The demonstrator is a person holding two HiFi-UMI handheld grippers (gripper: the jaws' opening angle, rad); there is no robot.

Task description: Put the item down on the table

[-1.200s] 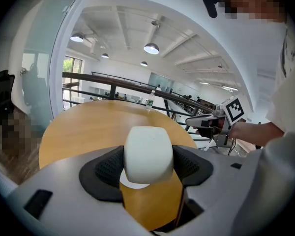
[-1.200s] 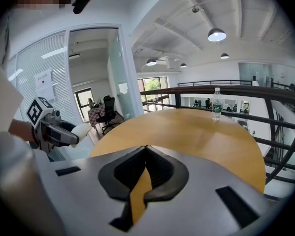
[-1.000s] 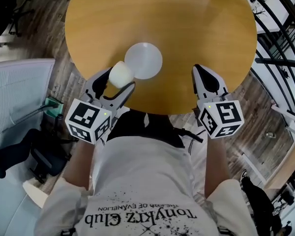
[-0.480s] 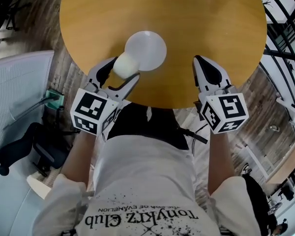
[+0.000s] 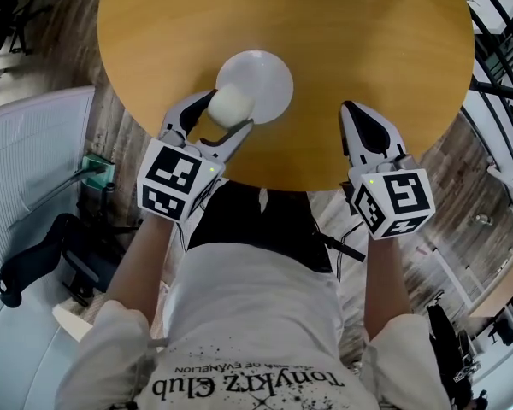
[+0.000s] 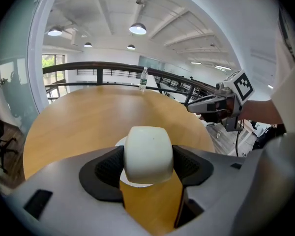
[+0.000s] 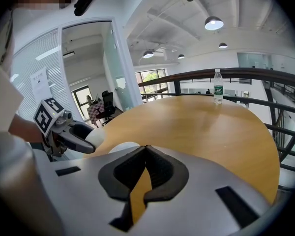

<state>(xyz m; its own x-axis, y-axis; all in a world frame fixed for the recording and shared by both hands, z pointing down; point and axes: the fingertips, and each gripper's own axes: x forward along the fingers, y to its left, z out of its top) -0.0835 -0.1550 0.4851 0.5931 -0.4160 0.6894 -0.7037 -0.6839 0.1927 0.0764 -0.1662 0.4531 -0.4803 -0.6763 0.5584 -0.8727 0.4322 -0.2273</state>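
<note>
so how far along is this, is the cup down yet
Not yet. Done: the cup is over the table, at the near edge of the white saucer. In hand: the left gripper is clamped on it. Left: lower it, open the jaws. The right gripper is shut, empty.

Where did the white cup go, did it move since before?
Yes. The white cup, held in the left gripper, moved forward from the table edge, farther over the white saucer.
</note>
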